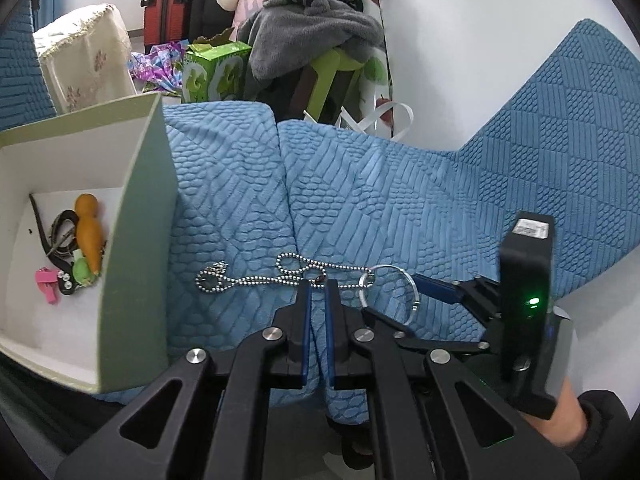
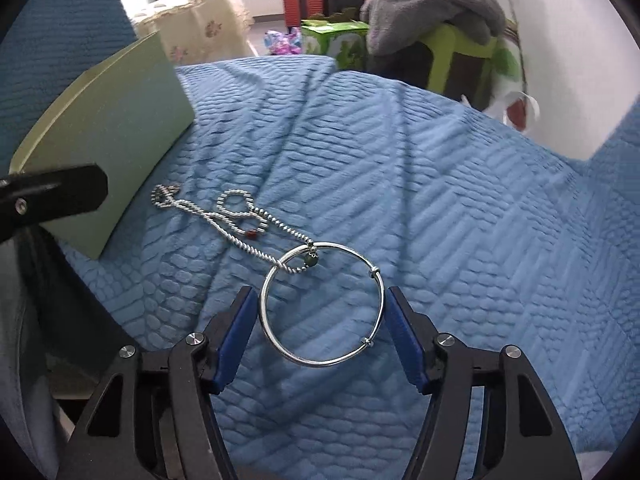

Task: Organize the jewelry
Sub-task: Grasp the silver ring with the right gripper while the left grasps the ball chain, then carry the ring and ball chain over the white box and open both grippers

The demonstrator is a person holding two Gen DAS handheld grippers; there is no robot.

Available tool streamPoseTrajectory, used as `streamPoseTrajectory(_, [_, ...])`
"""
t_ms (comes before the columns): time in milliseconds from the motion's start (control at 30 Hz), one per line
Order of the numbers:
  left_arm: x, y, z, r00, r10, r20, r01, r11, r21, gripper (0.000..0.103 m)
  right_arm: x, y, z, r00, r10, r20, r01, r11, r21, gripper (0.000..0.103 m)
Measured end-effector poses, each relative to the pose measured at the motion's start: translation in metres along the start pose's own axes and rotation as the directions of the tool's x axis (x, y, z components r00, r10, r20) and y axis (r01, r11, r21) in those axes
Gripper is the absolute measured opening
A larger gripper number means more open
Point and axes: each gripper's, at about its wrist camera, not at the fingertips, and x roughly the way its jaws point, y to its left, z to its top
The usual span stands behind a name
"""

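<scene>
On blue quilted sofa cushion (image 2: 440, 200), pale green open cardboard box (image 1: 136, 216) at ten o'clock; right gripper (image 2: 322, 312) fingers wide around thin silver bangle (image 2: 320, 304), left gripper (image 1: 319, 286) fingers narrow over silver ball-chain necklace (image 1: 256, 278), apparently threaded through bangle, likely dragging along if lifted.

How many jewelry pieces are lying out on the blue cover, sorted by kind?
Bead-chain necklace: 1
Silver bangle: 1
Total: 2, both on the blue cover; the necklace loops through the bangle.
</scene>
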Motion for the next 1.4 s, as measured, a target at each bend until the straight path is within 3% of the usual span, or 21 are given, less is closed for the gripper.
streamPoseTrajectory(167, [0.024,0.002,0.001,0.999,0.017,-0.045,-0.018,1.0,-0.022,0.021,-0.003,-0.016,-0.001,1.0,-0.003,0.0,0.003,0.998,0.056,0.063])
streamPoseTrajectory(333, [0.046,-0.002,0.005,0.996,0.049,-0.072,-0.05,0.999,-0.017,0.023,-0.008,-0.031,-0.003,1.0,-0.001,0.006,0.0,0.994,0.111,0.063])
streamPoseTrajectory(400, [0.054,-0.006,0.006,0.995,0.073,-0.075,-0.073,0.997,-0.003,0.033,-0.01,-0.037,-0.002,1.0,0.002,0.017,-0.005,0.991,0.132,0.063])
streamPoseTrajectory(733, [0.084,-0.024,0.003,0.984,0.157,-0.088,-0.146,0.982,0.122,0.034,-0.015,-0.059,-0.002,0.999,0.03,0.045,-0.039,0.975,0.219,0.063])
streamPoseTrajectory(833, [0.087,-0.03,-0.001,0.98,0.187,-0.071,-0.173,0.971,0.164,0.032,-0.015,-0.062,-0.002,0.999,0.028,0.047,-0.038,0.972,0.231,0.063])
streamPoseTrajectory(933, [0.092,-0.034,-0.005,0.975,0.209,-0.074,-0.192,0.963,0.189,0.011,-0.014,-0.06,-0.002,0.999,0.029,0.041,-0.038,0.973,0.228,0.063])
streamPoseTrajectory(1067, [0.091,-0.028,-0.005,0.978,0.197,-0.07,-0.183,0.969,0.163,0.004,-0.013,-0.059,-0.001,0.999,0.025,0.04,-0.034,0.975,0.219,0.063])
streamPoseTrajectory(1400, [0.066,-0.018,-0.001,0.992,0.101,-0.078,-0.096,0.993,0.066,0.004,-0.015,-0.054,0.0,0.999,0.011,0.044,-0.019,0.979,0.204,0.063])
